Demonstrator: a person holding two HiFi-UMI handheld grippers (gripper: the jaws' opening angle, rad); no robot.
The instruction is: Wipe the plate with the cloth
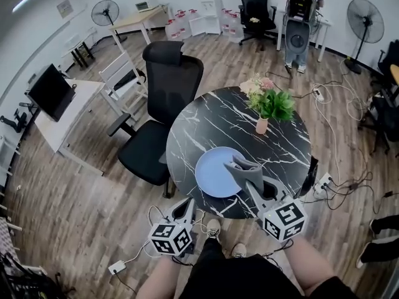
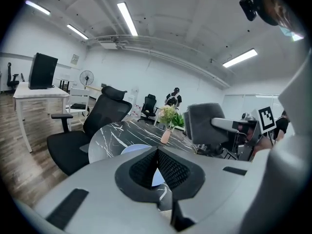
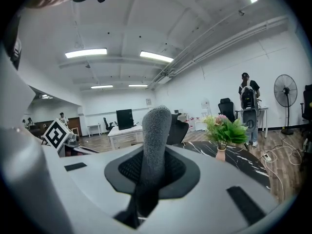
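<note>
Jaws of the left gripper (image 1: 186, 204) are pressed fully together with nothing between them. In the left gripper view their ribbed pads meet in a tight line. This gripper hangs at the near left edge of the round black marble tabletop (image 1: 206, 120), just short of the plate and not touching it.

To the left of the tabletop, a black office chair (image 1: 163, 98) stands pushed up against its rim. Further left is a white desk (image 1: 65, 114) with a dark monitor (image 1: 50, 92).

The pale blue plate (image 1: 213, 174) lies flat on the near part of the tabletop, close to the edge. It also shows as a light sliver beyond the closed jaws in the left gripper view (image 2: 135, 149).

Right of the plate's middle, the grey cloth (image 1: 243, 166) drapes over its right rim and hangs from the right gripper (image 1: 249, 184). That gripper's jaws are clamped on the cloth. In the right gripper view the cloth (image 3: 156, 130) rises as a fuzzy upright roll from between the pads.

Behind the plate, toward the far right of the tabletop, a small pink vase (image 1: 262, 126) holds flowers and green leaves. It stands well apart from the plate. At the far wall a person (image 1: 301, 14) stands beside a table, and a floor fan (image 1: 365, 12) is to the right.
</note>
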